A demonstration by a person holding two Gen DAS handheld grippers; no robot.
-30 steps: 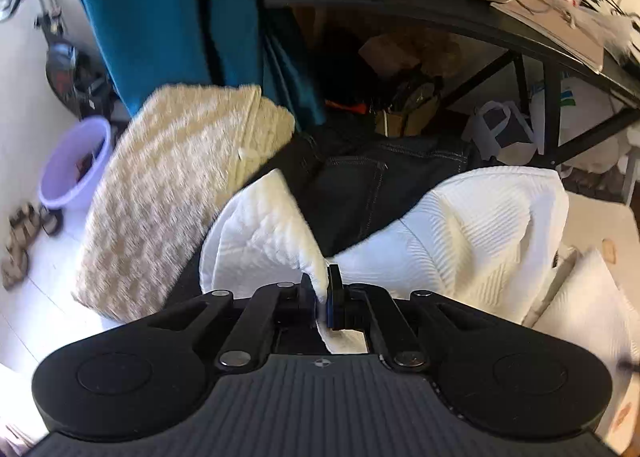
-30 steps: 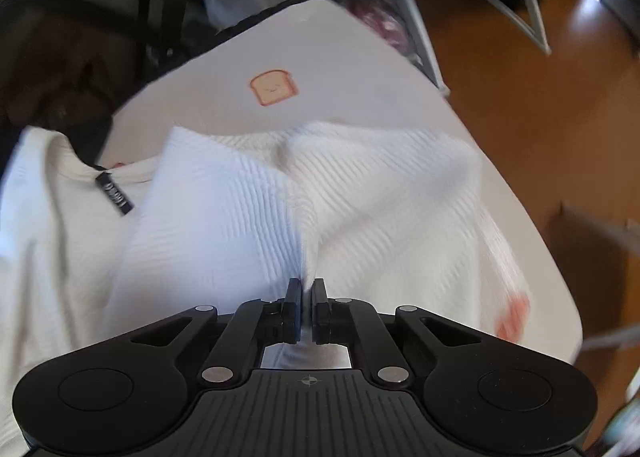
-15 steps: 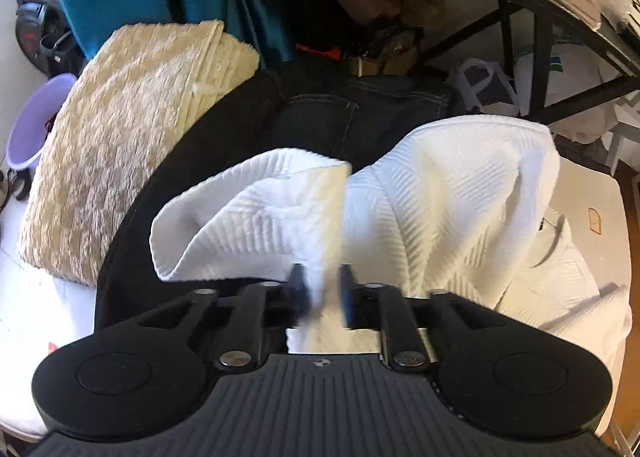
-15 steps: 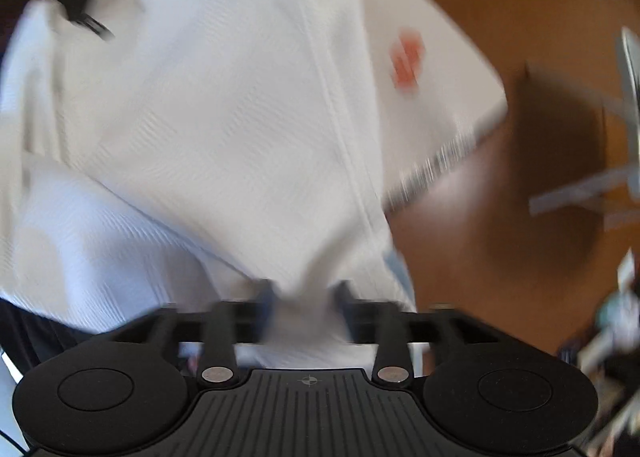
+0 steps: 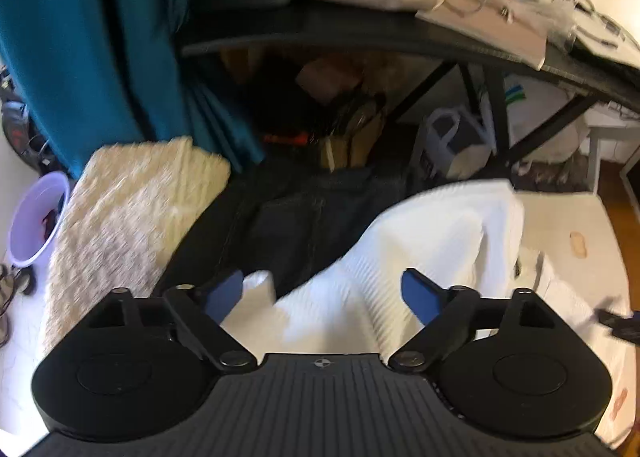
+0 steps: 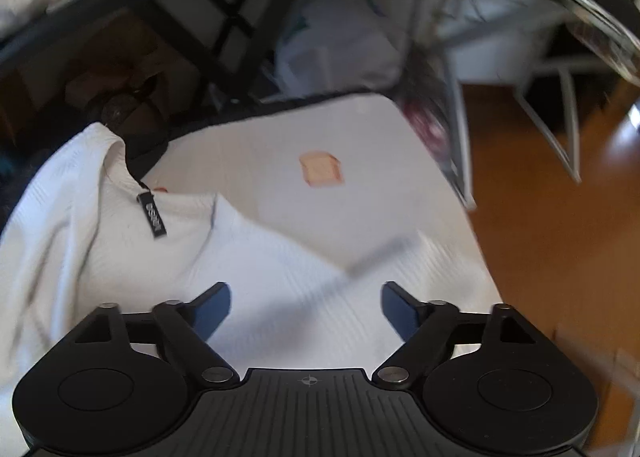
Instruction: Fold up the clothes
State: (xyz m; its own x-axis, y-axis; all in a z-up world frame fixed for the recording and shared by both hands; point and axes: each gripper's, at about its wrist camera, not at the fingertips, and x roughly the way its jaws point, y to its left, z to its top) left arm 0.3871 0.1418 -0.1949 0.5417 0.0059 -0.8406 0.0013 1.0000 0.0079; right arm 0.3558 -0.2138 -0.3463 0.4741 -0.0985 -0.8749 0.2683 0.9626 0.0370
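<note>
A white ribbed garment (image 5: pixel 432 241) lies crumpled on the white table cover (image 5: pixel 568 213), partly over dark jeans (image 5: pixel 304 217). My left gripper (image 5: pixel 322 291) hangs above its near edge, jaws opening wide, the cloth below them and free of the blue pads (image 5: pixel 416 289). In the right wrist view the same white garment (image 6: pixel 120 249) shows its black neck label (image 6: pixel 154 215). My right gripper (image 6: pixel 306 307) is over its folded edge, jaws opening too, with no cloth pinched.
A cream knitted blanket (image 5: pixel 120 217) lies left of the jeans, a lilac bucket (image 5: pixel 36 217) beyond it on the floor. A black desk (image 5: pixel 360 33) with clutter stands behind, a teal curtain (image 5: pixel 92 37) at left. The table edge (image 6: pixel 476 233) drops to wooden floor at right.
Both grippers let go of the white garment and their jaws spread wide. The lifted cloth has dropped onto the table and jeans. The right view swung away and back.
</note>
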